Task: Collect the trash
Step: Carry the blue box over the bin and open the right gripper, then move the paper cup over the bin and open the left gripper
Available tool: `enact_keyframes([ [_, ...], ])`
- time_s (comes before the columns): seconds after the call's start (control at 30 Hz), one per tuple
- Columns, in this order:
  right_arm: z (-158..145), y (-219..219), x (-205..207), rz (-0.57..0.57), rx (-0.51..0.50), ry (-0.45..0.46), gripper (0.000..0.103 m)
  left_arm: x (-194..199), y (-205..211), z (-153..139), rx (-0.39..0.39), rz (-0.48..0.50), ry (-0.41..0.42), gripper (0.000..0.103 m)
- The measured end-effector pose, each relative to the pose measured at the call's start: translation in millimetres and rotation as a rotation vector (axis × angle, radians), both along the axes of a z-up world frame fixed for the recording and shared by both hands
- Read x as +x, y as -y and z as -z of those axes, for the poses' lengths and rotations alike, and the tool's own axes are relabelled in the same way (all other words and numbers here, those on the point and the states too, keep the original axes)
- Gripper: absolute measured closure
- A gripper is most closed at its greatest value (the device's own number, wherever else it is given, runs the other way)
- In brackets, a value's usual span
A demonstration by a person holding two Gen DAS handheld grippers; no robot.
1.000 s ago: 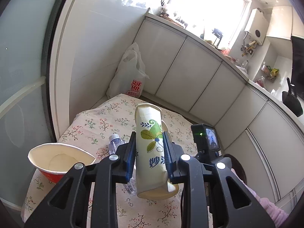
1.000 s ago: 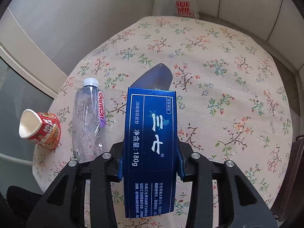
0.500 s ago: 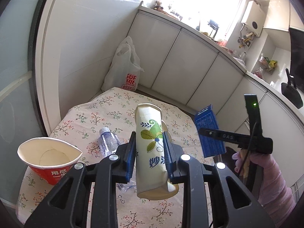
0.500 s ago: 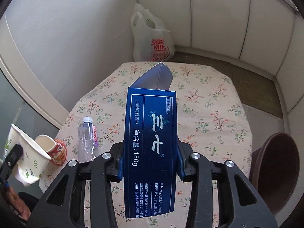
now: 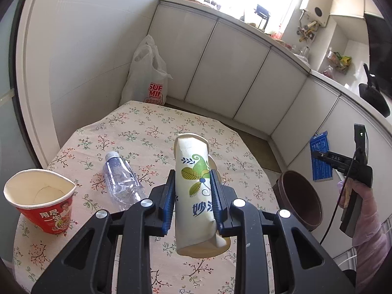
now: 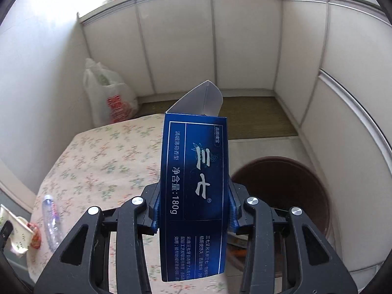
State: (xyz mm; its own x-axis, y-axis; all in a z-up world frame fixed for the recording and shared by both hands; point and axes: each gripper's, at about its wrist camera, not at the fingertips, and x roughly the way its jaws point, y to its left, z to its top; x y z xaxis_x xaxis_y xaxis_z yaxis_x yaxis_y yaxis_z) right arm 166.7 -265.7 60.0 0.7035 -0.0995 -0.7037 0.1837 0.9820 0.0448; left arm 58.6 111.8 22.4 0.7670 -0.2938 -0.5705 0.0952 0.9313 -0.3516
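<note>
Left gripper (image 5: 192,197) clamping flattened white leaf-print paper cup (image 5: 194,191); right gripper (image 6: 193,212) gripping dark blue cardboard box (image 6: 194,191) above round brown bin (image 6: 284,191), contents hidden.

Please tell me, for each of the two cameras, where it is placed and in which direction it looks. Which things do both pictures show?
Left wrist: sits on the left gripper, looks down across the floral table toward white cabinets; its fingers clamp a flattened paper cup; the right hand shows at right.
Right wrist: sits on the right gripper, looks down past the table edge at the brown bin; its fingers clamp a blue box.
Shared: table, plastic bottle, red noodle cup, white bag, bin, box.
</note>
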Motion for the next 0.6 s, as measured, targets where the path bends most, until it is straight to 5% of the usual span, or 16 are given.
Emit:
enact_keyframes([
  [0.17,20.3,50.0,-11.6,0.181,-0.068,0.010,0.060,6.2,25.9,7.7,0.022,0.038,-0.011,0.076],
  [0.23,26.4,64.9,-17.2,0.221,-0.062,0.017,0.023,11.1,39.9,9.5,0.034,0.061,-0.019,0.076],
  [0.4,25.1,97.6,-38.1,0.310,-0.069,0.057,0.008,18.8,87.9,5.6,0.069,0.135,-0.004,0.076],
  [0.6,9.3,134.2,-77.2,0.468,-0.117,0.126,0.007,37.6,166.8,-16.2,0.011,0.255,0.020,0.076],
])
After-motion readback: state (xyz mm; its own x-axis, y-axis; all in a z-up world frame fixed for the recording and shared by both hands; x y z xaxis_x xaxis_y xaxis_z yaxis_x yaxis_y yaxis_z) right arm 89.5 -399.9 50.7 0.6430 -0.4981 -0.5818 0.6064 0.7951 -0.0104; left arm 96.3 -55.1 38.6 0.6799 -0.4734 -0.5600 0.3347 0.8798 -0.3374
